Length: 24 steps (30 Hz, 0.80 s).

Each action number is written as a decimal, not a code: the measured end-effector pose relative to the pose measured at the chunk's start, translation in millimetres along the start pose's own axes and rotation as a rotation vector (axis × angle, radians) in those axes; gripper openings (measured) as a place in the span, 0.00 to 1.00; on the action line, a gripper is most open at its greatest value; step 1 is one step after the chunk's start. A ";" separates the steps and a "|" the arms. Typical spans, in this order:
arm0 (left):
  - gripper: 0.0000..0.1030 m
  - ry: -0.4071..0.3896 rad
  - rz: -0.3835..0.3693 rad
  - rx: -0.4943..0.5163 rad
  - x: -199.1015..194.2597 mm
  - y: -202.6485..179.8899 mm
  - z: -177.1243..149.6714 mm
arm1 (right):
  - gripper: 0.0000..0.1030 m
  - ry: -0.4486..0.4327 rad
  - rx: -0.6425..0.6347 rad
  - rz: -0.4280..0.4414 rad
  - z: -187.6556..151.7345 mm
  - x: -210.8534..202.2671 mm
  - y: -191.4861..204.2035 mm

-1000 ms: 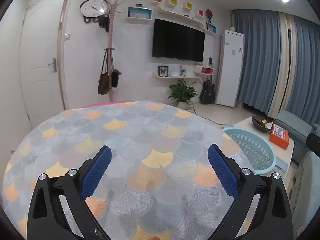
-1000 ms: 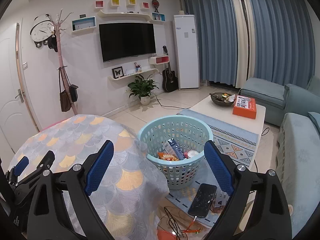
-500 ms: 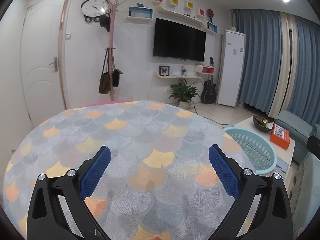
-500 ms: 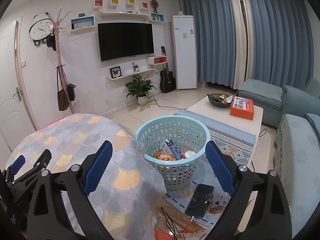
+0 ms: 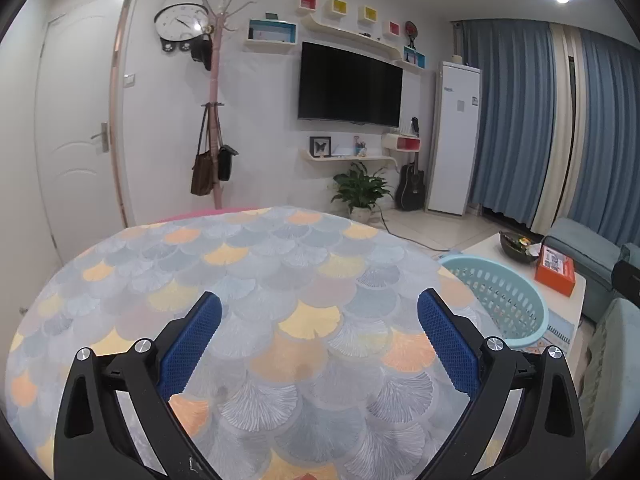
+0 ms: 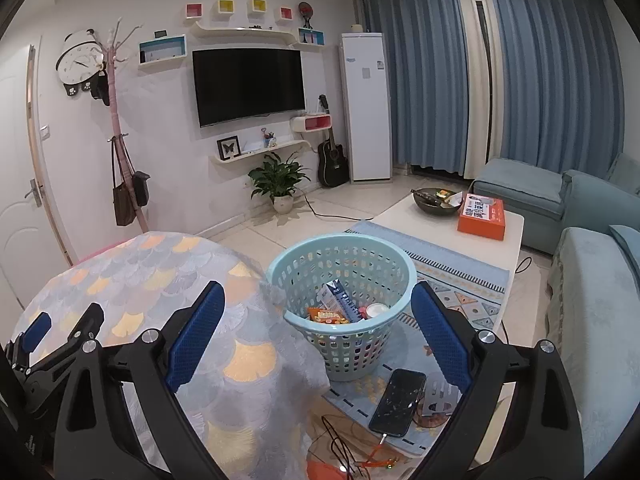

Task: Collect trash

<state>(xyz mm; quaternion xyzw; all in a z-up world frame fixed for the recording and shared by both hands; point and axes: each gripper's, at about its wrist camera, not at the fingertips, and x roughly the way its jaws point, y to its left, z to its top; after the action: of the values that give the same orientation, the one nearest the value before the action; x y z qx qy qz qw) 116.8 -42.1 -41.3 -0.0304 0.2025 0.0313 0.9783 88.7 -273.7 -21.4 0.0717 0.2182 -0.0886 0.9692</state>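
The basket [image 6: 344,312] stands on the floor just beside the bench's [image 6: 132,280] right edge, and it lies ahead of the right gripper [image 6: 316,330], below and between its spread blue pads. That gripper is the nearer of the two by a clear margin. The left gripper [image 5: 318,344] hovers over the bench top with its jaws released wide and nothing between them; the right jaws are likewise released and hold nothing.

The trash sits inside the basket: a blue and white carton [image 6: 340,302] leaning with its long axis running from upper left to lower right, an orange snack wrapper [image 6: 326,316] at its foot, and a pale round lid or cup [image 6: 376,310] to the right.

The left wrist view shows the whole bench top [image 5: 256,280] with no loose item on its patterned cloth, which suggests the collecting is done or nearly so. It catches only the basket's rim [image 5: 496,300] past the bench edge, not the contents. The right wrist view shows those contents, plus a phone [image 6: 398,402] and cables on the floor in front of the basket.
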 end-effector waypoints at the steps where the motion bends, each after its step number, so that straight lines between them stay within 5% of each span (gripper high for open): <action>1: 0.93 0.001 0.002 -0.002 0.3 0.6 -0.1 | 0.87 -0.002 0.000 -0.002 0.3 -0.3 0.2; 24: 0.93 0.003 0.002 -0.006 0.4 -2.2 0.1 | 0.88 -0.012 -0.011 -0.017 -1.6 -3.1 3.6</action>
<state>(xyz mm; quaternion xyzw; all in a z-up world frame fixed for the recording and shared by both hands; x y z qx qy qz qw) 117.4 -44.3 -41.3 -0.0331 0.2039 0.0329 0.9779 86.0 -269.5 -21.1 0.0638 0.2133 -0.0963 0.9701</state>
